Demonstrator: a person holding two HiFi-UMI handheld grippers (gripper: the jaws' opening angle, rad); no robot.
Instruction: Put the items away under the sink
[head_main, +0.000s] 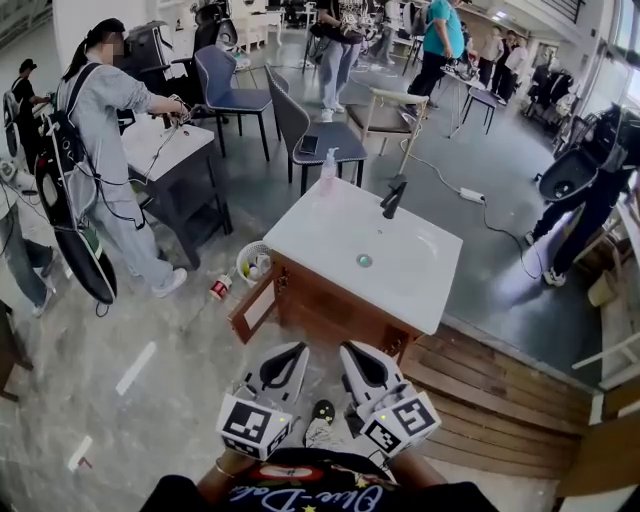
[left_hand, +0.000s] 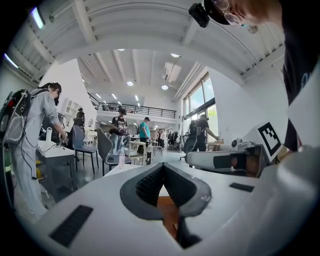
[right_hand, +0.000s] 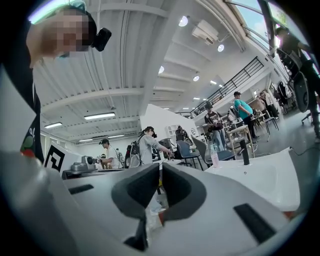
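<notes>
Nearest, the white left gripper (head_main: 297, 350) and right gripper (head_main: 350, 350) sit side by side, each with its jaws pressed together on nothing. Just beyond stands one brown wooden cabinet (head_main: 335, 305) under a white rectangular sink top (head_main: 420, 270). Its long axis runs left to lower right, with one door (head_main: 255, 308) open at the left end. Beside the door, on the floor, are one small white basket (head_main: 255, 262) of items and one red-and-white can (head_main: 219, 288). One black faucet (head_main: 393, 198) and one pale pump bottle (head_main: 329, 165) stand at the far edge.

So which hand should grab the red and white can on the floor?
Probably left. The red and white can lies on the floor left of the wooden sink cabinet, on the side of the left gripper; the right gripper would have to cross over. Both jaws are shut.
</notes>
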